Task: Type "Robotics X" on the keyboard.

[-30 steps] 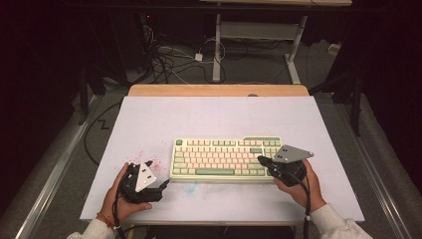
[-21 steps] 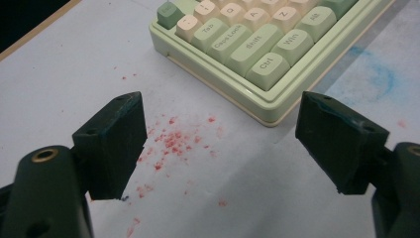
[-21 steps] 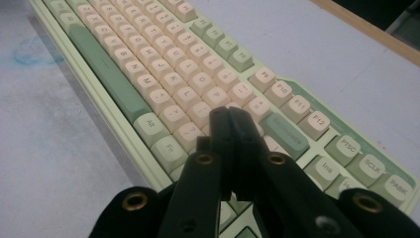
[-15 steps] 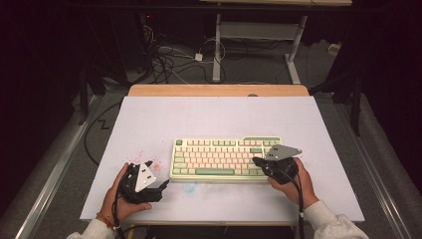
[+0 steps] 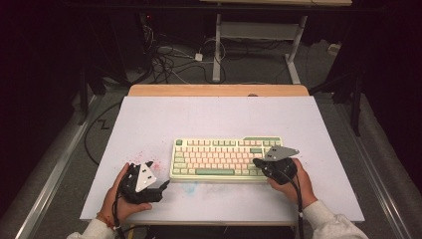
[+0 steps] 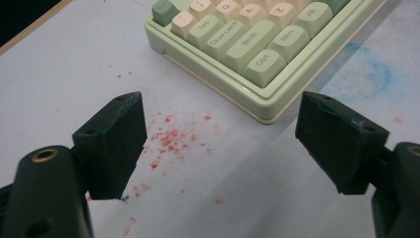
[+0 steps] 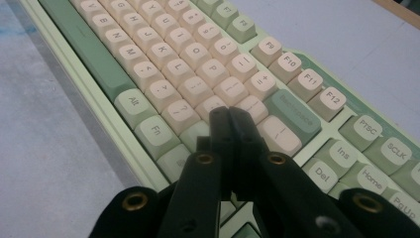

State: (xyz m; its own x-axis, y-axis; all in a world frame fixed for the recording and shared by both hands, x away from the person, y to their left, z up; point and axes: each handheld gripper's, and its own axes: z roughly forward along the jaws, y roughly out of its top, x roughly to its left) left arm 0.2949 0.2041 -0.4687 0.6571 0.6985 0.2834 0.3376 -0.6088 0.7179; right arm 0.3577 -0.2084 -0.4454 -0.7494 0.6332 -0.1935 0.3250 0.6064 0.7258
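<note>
Your right gripper [image 7: 230, 116] has its jaws pressed together, empty, tips over the keys near Enter. Risk: the blunt paired tip could catch two caps at once. Your left gripper [image 6: 223, 144] is wide open, empty; the keyboard [image 6: 277, 96] corner lies just ahead of its jaws. Keyboard: green case, cream and green caps.

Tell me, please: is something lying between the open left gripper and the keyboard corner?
Nothing visible does. Between the left gripper and the keyboard lies bare table sheet with flat red specks, which are stains.
</note>
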